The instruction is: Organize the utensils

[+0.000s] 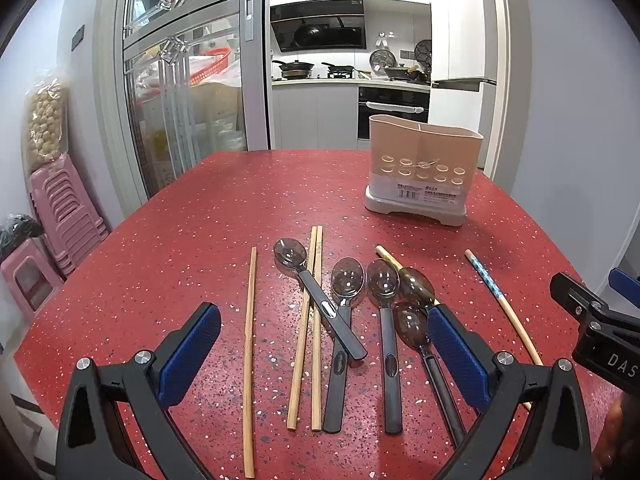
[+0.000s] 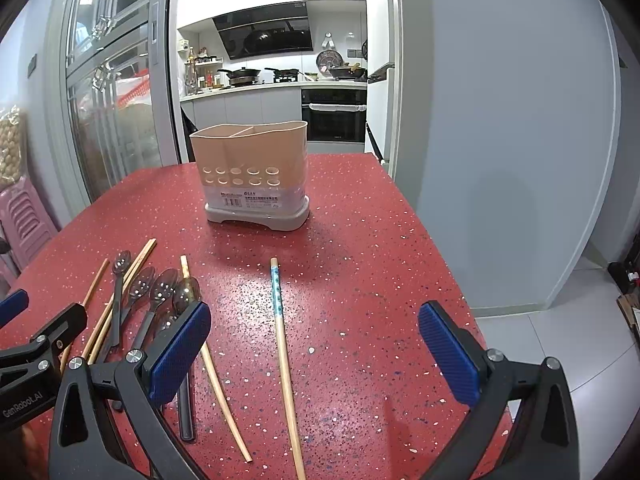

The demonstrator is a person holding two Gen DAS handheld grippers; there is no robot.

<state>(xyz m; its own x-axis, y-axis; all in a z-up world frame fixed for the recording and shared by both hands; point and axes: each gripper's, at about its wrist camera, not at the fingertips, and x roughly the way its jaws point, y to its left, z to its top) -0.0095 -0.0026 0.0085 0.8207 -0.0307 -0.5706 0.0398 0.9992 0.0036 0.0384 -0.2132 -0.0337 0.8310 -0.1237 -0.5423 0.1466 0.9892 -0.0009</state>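
Observation:
Several smoky plastic spoons (image 1: 347, 280) with dark handles and several wooden chopsticks (image 1: 250, 356) lie on the red speckled table (image 1: 168, 248). A beige two-compartment utensil holder (image 1: 420, 168) stands upright at the back right. My left gripper (image 1: 324, 344) is open and empty, hovering over the spoons. My right gripper (image 2: 316, 344) is open and empty above a blue-patterned chopstick (image 2: 282, 340). The holder (image 2: 256, 176) stands ahead of it, and the spoons (image 2: 164, 286) lie to its left.
The table's right edge (image 2: 452, 280) drops to a tiled floor. Pink stacked stools (image 1: 64, 216) stand left of the table. A glass sliding door and a kitchen are behind. The other gripper shows at each view's edge (image 1: 592, 328).

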